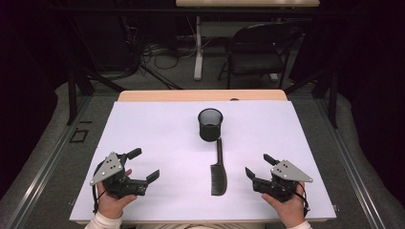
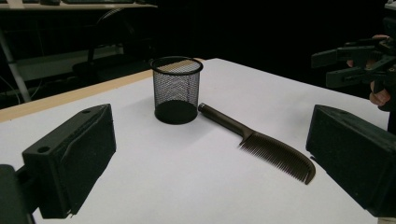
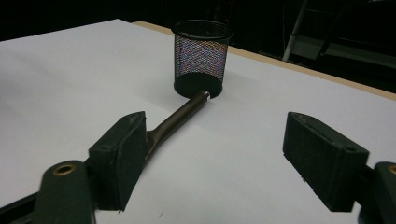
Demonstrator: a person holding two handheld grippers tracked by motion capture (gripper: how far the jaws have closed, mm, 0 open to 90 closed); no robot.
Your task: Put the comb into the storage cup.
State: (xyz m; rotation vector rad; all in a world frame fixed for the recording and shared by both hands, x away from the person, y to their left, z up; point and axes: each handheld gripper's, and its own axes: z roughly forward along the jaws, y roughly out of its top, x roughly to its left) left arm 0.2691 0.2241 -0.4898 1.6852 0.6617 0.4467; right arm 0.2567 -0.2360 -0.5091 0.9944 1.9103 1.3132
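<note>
Comb [image 1: 218, 172] flat on sheet [image 1: 157, 133], handle tip touching cup [image 1: 210, 124], between my grippers; left [image 1: 144, 165] and right [image 1: 257, 165] both wide open, empty, flanking it ready for pickup.

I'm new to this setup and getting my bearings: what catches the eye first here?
A black wire-mesh cup stands upright mid-table on the white table cover. A dark plastic comb lies just in front of it, handle tip at the cup's base. The left claw and right claw flank the comb, both open and empty.
</note>
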